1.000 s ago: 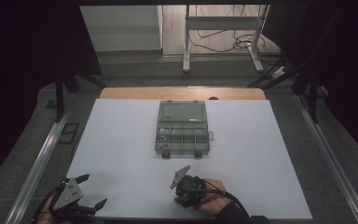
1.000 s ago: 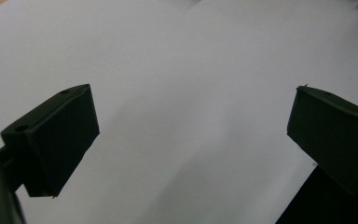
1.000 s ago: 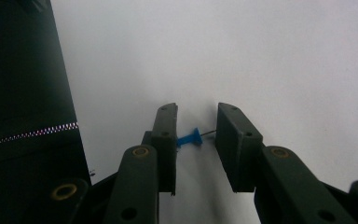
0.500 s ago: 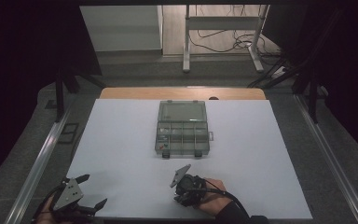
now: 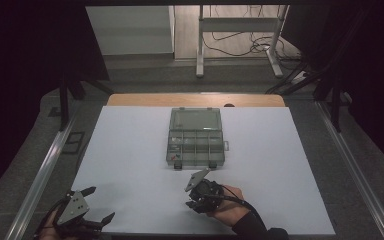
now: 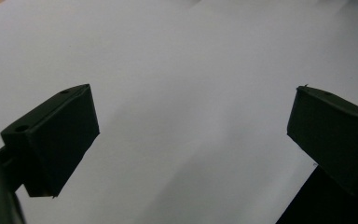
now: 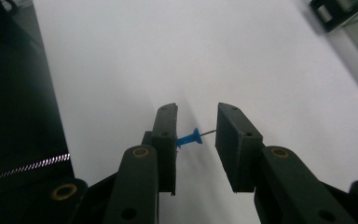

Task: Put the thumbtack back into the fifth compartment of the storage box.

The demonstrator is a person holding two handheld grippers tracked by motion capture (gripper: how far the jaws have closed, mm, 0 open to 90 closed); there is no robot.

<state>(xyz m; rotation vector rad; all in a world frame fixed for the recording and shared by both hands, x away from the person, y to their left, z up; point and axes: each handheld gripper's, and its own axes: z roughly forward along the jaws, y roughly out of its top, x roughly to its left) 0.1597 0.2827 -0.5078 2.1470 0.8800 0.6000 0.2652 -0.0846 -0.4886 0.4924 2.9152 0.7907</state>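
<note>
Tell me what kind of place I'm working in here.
Probably a lab or data-recording workstation, not a home. A white sheet covers the table, dark curtains close off both sides, and loose cables lie on the floor behind. A clear compartment box sits mid-table, and the right gripper grips a blue pushpin.

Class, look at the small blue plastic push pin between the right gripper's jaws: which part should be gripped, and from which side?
Grip the blue plastic push pin across its waisted head, probably coming from behind as the right gripper does now. The pin spans the gap, head against one jaw and thin metal point toward the other, a hold that looks shaky; the needle is too slim to pinch.
</note>
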